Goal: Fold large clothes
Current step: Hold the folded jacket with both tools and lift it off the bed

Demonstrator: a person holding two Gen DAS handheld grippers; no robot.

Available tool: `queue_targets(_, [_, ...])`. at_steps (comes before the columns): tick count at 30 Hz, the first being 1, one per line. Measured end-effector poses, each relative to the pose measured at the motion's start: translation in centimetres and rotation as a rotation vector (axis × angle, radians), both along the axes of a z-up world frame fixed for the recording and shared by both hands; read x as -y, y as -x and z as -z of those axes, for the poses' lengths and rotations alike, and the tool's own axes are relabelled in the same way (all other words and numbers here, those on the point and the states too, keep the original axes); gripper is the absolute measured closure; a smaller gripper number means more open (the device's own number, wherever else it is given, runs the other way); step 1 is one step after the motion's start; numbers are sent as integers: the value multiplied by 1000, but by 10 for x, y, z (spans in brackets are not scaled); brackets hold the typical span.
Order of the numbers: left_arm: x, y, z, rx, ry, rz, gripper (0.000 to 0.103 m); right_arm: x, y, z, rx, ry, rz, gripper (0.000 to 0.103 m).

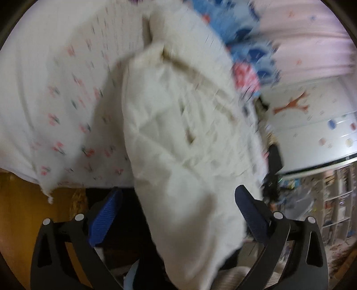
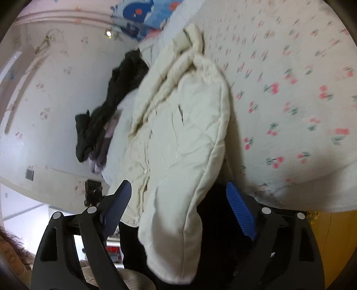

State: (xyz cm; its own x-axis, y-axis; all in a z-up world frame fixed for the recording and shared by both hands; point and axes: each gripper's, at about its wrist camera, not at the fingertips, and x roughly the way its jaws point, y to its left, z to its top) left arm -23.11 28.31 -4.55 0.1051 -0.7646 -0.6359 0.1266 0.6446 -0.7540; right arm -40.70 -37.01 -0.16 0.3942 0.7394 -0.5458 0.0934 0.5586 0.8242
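Observation:
A cream padded jacket lies folded lengthwise on the cherry-print bed sheet, its near end hanging over the bed's edge. My left gripper is open, its blue-padded fingers standing wide on either side of that hanging end without pressing it. In the right wrist view the same jacket runs from the sheet down between the fingers of my right gripper, which is also open, with gaps to the cloth on both sides.
A black garment lies crumpled on the bed to the jacket's left. Blue cartoon-print bedding is piled at the far end. An orange wooden bed frame shows below the sheet. Shelves stand beside the bed.

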Motion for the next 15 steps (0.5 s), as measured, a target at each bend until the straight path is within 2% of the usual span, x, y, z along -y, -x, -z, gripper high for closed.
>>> queue_targets(1, [13, 2, 7, -17, 5, 30, 7, -6, -5, 5, -11, -8, -14, 20])
queue_targets(3, [29, 9, 9, 12, 44, 45, 8, -24, -14, 12, 10, -51, -44, 24])
queue_targets(4, [32, 10, 8, 28, 72, 39, 21, -30, -17, 12, 31, -58, -49, 39])
queue_targets(5, [36, 13, 5, 34, 95, 27, 41, -38, -22, 11, 52, -63, -48, 63])
queue_targets(6, [39, 14, 3, 31, 99, 10, 53, -43, -26, 11, 59, -75, -43, 78])
queue_targets(7, [41, 14, -3, 36, 102, -18, 72, -45, -28, 9, 77, -84, -34, 82])
queue_targets(8, [43, 14, -10, 52, 111, -32, 83, -47, -28, 2, 109, -80, -23, 85])
queue_targets(10, [43, 16, -42, 118, 131, -63, 90, -46, -28, -18, 175, -103, -2, 88])
queue_targets(13, [47, 22, -91, 214, 175, -70, 91, -35, -18, -67, 305, -135, 23, 88])
queue_targets(15, [45, 28, -114, 257, 204, -53, 91, -32, -10, -89, 354, -128, 13, 88])
